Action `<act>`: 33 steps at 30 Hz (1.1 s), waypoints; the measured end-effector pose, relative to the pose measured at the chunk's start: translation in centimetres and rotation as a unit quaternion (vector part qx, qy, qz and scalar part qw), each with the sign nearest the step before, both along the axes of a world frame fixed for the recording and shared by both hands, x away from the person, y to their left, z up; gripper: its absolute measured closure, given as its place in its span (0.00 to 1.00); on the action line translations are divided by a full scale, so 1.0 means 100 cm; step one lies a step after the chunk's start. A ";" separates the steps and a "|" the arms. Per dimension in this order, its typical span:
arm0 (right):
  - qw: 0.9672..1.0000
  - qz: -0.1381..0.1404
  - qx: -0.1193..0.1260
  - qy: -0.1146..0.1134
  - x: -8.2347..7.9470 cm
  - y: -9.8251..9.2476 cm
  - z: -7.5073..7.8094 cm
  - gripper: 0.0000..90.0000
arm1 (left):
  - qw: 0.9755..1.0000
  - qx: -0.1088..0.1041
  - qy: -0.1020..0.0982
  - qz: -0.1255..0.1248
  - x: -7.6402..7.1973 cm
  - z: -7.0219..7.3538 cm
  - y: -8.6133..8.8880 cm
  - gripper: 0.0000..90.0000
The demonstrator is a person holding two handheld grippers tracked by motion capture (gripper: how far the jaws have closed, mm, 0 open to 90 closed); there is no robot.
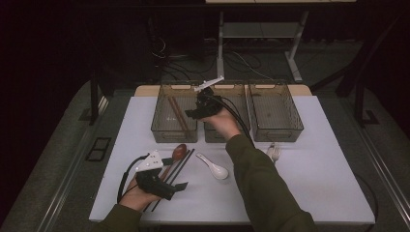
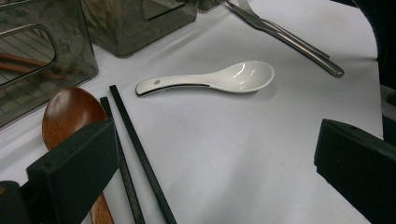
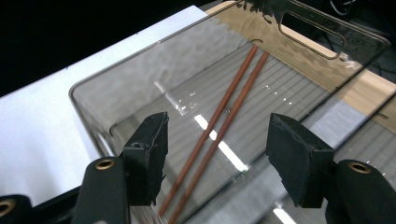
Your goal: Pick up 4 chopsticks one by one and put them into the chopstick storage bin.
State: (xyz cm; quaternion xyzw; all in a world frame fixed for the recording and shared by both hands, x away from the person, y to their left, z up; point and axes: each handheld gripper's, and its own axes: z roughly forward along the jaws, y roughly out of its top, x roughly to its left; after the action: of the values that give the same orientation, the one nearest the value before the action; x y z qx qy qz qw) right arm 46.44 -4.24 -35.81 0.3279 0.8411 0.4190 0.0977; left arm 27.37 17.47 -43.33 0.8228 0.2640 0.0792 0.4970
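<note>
Two brown chopsticks [image 3: 233,98] lie side by side on the floor of the left clear bin [image 1: 159,128], also seen as chopsticks [image 1: 178,116] from above. My right gripper [image 3: 219,135] hovers over that bin [image 3: 88,84] with its jaws apart and nothing between them; from above the right gripper [image 1: 193,113] sits at the bin's right side. My left gripper [image 1: 180,186] rests low near the table's front left, open and empty. Just beyond the left gripper [image 2: 219,158] lie a pair of black chopsticks [image 2: 135,140], a wooden spoon [image 2: 70,109] and a white ceramic spoon [image 2: 219,79].
A middle bin [image 1: 215,135] and a right bin [image 1: 275,113] stand in a row with the left one at the back of the white table. Metal cutlery [image 1: 274,152] lies right of my right forearm. The black chopsticks [image 1: 180,164] and wooden spoon [image 1: 179,151] sit before the left bin.
</note>
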 end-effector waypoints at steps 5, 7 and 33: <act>1.000 0.008 0.005 -0.005 -0.010 -0.018 0.001 0.43 | 1.000 0.001 0.000 0.002 -0.001 0.000 0.000 0.00; 1.000 0.010 0.006 -0.004 -0.015 -0.026 0.001 0.41 | 1.000 0.005 -0.001 0.001 -0.001 0.000 0.000 0.00; 0.999 0.009 0.040 -0.030 -0.077 -0.117 -0.010 0.25 | 1.000 0.015 0.002 0.007 0.000 -0.002 -0.001 0.00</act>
State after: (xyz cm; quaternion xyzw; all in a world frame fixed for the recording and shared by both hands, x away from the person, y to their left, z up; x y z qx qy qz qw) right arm 38.78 -15.92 -36.79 0.3114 0.8229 0.4632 0.1064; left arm 27.37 17.37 -43.54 0.8283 0.2695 0.0850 0.4839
